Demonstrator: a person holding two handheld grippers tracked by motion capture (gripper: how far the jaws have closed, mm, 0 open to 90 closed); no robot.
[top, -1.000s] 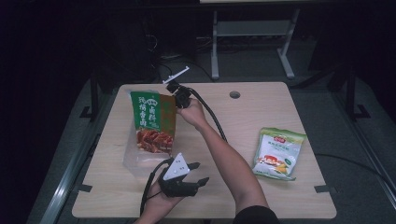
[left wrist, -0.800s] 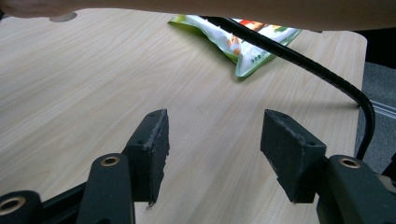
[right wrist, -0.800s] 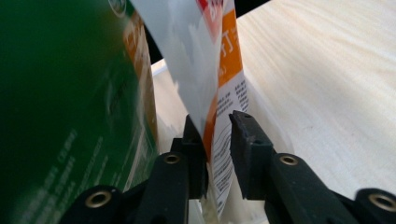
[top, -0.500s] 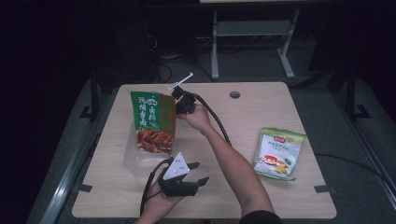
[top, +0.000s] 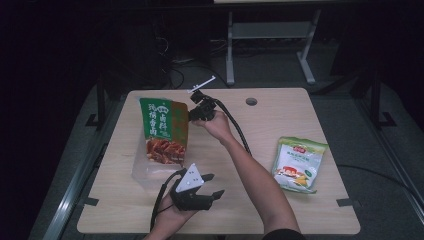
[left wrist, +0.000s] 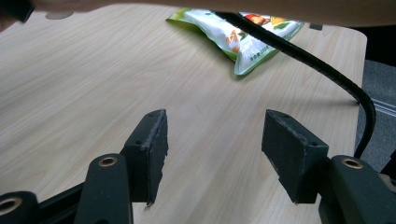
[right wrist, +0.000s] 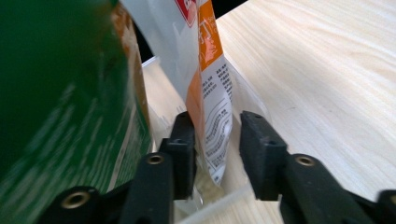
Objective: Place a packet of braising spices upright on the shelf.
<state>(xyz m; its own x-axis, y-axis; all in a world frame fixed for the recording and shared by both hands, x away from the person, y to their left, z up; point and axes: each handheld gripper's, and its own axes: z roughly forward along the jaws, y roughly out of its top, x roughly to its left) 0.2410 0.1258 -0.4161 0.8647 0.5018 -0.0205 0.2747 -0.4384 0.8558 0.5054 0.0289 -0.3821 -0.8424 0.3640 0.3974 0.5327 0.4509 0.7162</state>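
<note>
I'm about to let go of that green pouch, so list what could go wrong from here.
1. The green pouch stands upright in the clear plastic bin. The right gripper has its fingers slightly apart around the pouch's edge, so the pouch may tip over once released.
2. The right gripper's cable passes over the light green bag; pulling back may snag it.
3. The left gripper sits open and away from the bin, so it couldn't steady it.

Glossy plastic pouch (top: pixel 162 131) — clear plastic bin (top: pixel 145 172) — matt wood-grain table (top: pixel 280 210).
</note>
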